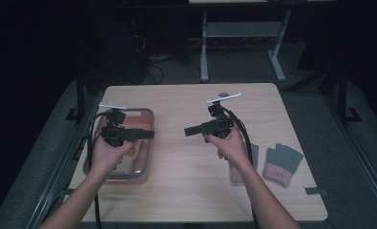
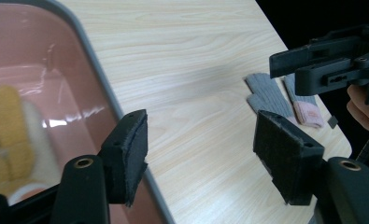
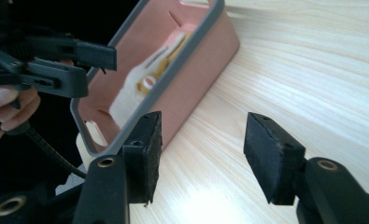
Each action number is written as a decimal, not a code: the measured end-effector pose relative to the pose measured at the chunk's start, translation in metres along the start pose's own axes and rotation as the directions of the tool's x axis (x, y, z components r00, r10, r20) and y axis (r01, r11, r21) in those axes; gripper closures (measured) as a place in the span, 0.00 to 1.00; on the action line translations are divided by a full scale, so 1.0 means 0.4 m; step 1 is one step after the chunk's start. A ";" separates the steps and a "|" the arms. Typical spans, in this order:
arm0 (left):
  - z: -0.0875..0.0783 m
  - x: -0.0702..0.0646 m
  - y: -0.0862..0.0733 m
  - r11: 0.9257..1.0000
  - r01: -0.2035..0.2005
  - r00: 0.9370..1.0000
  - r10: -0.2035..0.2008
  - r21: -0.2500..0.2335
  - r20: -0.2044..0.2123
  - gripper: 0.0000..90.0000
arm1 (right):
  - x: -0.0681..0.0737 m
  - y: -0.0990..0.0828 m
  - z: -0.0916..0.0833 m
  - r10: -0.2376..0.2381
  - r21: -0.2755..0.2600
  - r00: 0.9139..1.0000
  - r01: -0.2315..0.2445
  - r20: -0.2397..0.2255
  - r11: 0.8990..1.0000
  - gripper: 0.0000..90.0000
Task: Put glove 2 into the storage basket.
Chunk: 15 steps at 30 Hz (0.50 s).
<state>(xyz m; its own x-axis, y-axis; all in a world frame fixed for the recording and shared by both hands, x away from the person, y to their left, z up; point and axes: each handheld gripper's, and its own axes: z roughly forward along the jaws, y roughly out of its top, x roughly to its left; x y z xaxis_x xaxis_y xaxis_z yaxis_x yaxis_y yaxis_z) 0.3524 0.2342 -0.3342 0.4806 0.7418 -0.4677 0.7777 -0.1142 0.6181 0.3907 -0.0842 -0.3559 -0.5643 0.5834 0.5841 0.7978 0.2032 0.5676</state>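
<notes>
1. Holding your left gripper [image 1: 148, 134] above the pink bin [image 1: 146, 157], you have its jaws pointing toward the middle of the table [image 1: 186, 191]; in the left gripper view the jaws stand wide apart with nothing between the pads [image 2: 134, 149], so the claw is released.
2. Your right gripper [image 1: 190, 130] hangs over the bare wood near the table's centre, its jaws aimed back toward the left one. In the right gripper view its pads [image 3: 271, 154] are spread apart and hold nothing: released as well.
3. The two grippers face each other, apart, not touching.
4. The pink bin, with its grey rim, sits at the left side of the table. Inside it lies a white and yellow soft item [image 3: 140, 84]; what it is I cannot tell.
5. A pair of grey gloves with pink cuffs [image 1: 282, 163] lies flat near the right edge of the table, by your right forearm. One glove is partly hidden behind that arm in the high view.
6. Your left hand [image 1: 107, 157] grips its tool over the bin; your right hand [image 1: 231, 143] grips its own over the wood.
</notes>
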 end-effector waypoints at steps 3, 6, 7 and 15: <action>0.009 -0.012 0.002 1.000 -0.012 1.000 0.012 -0.002 0.012 0.37 | -0.010 -0.008 -0.012 -0.001 0.002 1.000 0.001 0.005 1.000 0.50; 0.017 -0.025 0.004 1.000 -0.024 1.000 0.024 0.000 0.018 0.36 | -0.018 -0.017 -0.026 0.009 -0.001 1.000 -0.009 0.013 1.000 0.49; 0.020 -0.030 0.006 1.000 -0.031 0.999 0.031 0.002 0.021 0.36 | -0.021 -0.019 -0.031 0.011 -0.003 1.000 -0.011 0.015 1.000 0.49; 0.044 -0.066 0.005 0.998 -0.058 0.997 0.058 0.008 0.041 0.33 | -0.046 -0.045 -0.064 0.035 -0.008 0.999 -0.035 0.034 0.999 0.47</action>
<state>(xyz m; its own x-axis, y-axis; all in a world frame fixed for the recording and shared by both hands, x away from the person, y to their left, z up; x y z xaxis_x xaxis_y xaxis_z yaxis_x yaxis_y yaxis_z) 0.3485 0.2026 -0.3316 0.5412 0.7062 -0.4564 0.7515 -0.1626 0.6394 0.3815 -0.1188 -0.3620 -0.5286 0.6164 0.5837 0.8151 0.1763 0.5519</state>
